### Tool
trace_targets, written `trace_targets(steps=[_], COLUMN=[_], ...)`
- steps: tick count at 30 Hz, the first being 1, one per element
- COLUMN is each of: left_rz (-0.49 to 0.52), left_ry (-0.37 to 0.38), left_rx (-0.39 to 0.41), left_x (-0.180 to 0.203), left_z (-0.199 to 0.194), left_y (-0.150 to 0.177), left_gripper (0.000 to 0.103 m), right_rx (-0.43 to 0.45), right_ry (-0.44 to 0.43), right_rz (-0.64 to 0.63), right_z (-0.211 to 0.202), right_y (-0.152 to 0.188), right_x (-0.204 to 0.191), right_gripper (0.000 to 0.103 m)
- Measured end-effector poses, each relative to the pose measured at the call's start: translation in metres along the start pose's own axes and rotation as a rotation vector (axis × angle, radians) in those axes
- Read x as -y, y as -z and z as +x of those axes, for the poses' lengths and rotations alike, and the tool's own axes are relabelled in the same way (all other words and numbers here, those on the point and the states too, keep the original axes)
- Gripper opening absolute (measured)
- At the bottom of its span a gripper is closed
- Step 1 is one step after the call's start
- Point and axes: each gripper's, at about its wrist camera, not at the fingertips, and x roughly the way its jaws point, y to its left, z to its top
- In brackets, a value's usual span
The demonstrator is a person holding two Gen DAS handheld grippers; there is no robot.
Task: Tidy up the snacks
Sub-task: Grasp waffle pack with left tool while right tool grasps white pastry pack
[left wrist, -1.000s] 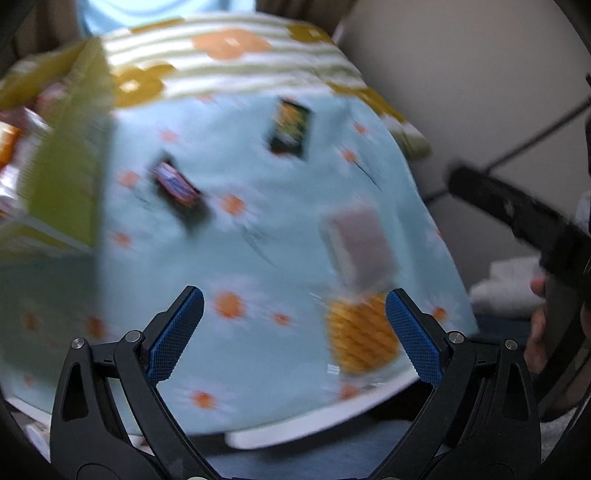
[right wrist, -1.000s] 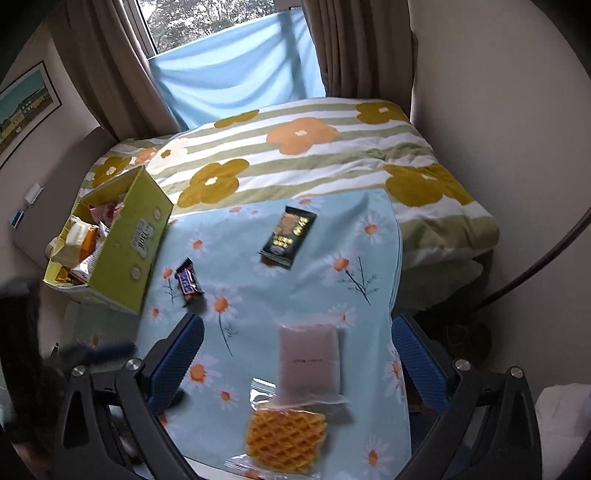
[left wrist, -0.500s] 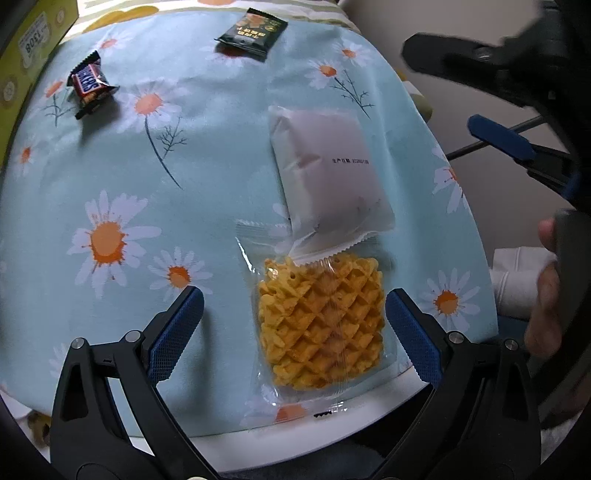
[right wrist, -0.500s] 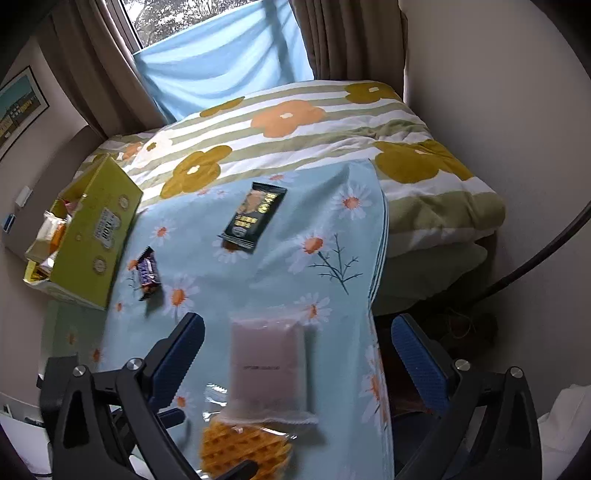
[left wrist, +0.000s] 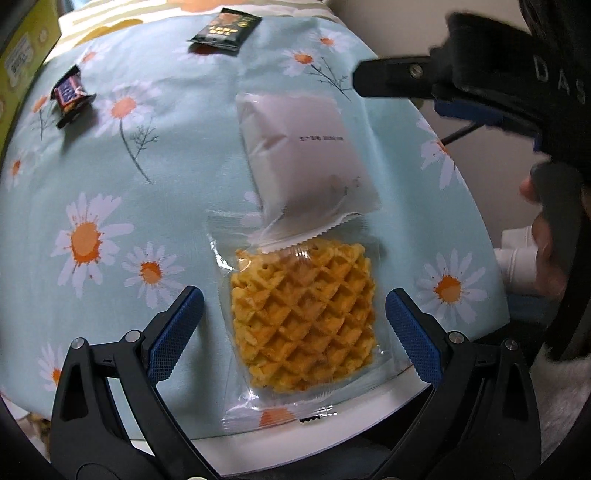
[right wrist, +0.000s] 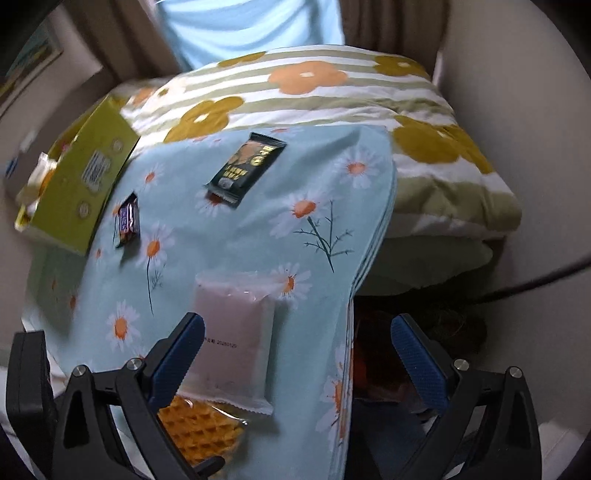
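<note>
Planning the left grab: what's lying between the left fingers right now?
The waffle pack lies between the open left fingers, on the daisy cloth, in the left wrist view.

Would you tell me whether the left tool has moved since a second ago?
Yes. The left tool has come down toward the waffle pack, now straddling it.

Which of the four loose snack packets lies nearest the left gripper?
The clear-wrapped golden waffle, lying between the left gripper's open fingers; the white pouch, small chocolate bar and black packet lie farther.

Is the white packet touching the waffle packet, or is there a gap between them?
Touching. In the left wrist view the white packet's serrated lower edge lies over the top of the waffle packet, with no cloth visible between.
</note>
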Motion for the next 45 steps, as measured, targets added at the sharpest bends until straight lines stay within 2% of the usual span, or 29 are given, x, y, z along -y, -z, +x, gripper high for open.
trace_targets(steps=[4, 8, 11, 13, 15, 19, 25, 28, 32, 34, 37, 39, 45], left_rz=[0.031, 0.138, 0.172, 0.177, 0.183, 0.208, 0.180, 0.161, 0.132, 0.119, 0.099, 0.084, 0.021], left_ry=[-0.038, -0.143, -0.154, -0.148, -0.157, -0.144, -0.139, -0.152, -0.173, -0.183, -0.206, -0.233, -0.288], left_rx=[-0.007, -0.023, -0.012, -0.001, 0.013, 0.015, 0.016, 0.020, 0.028, 0.032, 0.044, 0.058, 0.095], left_x=[0.012, 0.037, 0.043, 0.043, 0.042, 0.040, 0.020, 0.010, 0.004, 0.007, 0.004, 0.012, -0.010], left_z=[0.007, 0.023, 0.025, 0.022, 0.016, 0.012, 0.001, -0.003, -0.008, -0.008, -0.013, -0.014, -0.023], left_y=[-0.002, -0.003, 0.001, 0.002, 0.007, 0.009, 0.009, 0.009, 0.010, 0.009, 0.012, 0.017, 0.016], left_gripper=[0.100, 0.101, 0.101, 0.096, 0.081, 0.076, 0.074, 0.073, 0.073, 0.073, 0.073, 0.073, 0.073], right_rx=[-0.014, -0.026, -0.033, -0.034, -0.033, -0.029, -0.020, -0.020, -0.010, -0.010, -0.018, -0.047, -0.082], right_ry=[-0.052, -0.050, -0.045, -0.042, -0.043, -0.030, -0.011, 0.018, 0.003, 0.018, 0.035, 0.042, 0.050], right_rz=[-0.025, -0.056, -0.063, -0.068, -0.068, -0.077, -0.083, -0.098, -0.105, -0.110, -0.142, -0.121, 0.035], right_z=[0.003, 0.009, 0.012, 0.012, 0.012, 0.013, 0.011, 0.012, 0.012, 0.014, 0.018, 0.027, 0.043], right_y=[-0.003, -0.002, 0.000, 0.001, 0.001, 0.001, 0.002, 0.003, 0.004, 0.005, 0.006, 0.008, 0.011], right_x=[-0.006, -0.015, -0.017, -0.017, -0.017, -0.020, -0.029, -0.036, -0.048, -0.054, -0.069, -0.071, -0.062], right_gripper=[0.100, 0.100, 0.100, 0.100, 0.100, 0.100, 0.100, 0.100, 0.100, 0.095, 0.095, 0.094, 0.092])
